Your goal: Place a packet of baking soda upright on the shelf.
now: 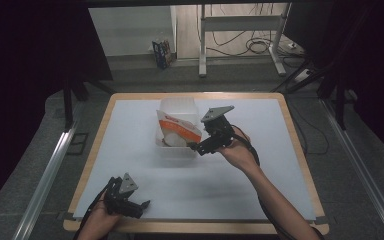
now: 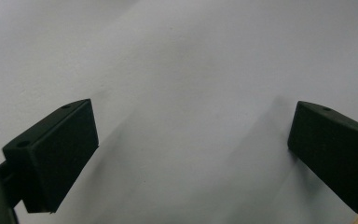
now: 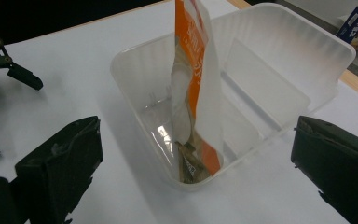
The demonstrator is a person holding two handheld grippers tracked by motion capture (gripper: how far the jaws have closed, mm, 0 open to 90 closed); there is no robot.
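Note:
A clear plastic tub (image 1: pixel 179 107) stands at the middle of the white table top (image 1: pixel 130 150). An orange and white packet (image 1: pixel 178 129) leans upright inside the tub (image 3: pixel 279 60), where the packet (image 3: pixel 198 79) rests on the near end of the floor. My right gripper (image 1: pixel 201 140) hovers just right of the tub, open, and in its own view the right gripper (image 3: pixel 196 154) holds nothing. My left gripper (image 1: pixel 136 202) sits low at the front left, open and holding nothing. The left gripper (image 2: pixel 191 135) shows bare table between its jaws.
The table's wooden rim (image 1: pixel 190 227) runs along the front. A small blue carton (image 1: pixel 162 52) stands on the floor behind the table, beside the legs of a metal frame (image 1: pixel 202 40). The other hand's gripper (image 3: pixel 14 67) appears far left.

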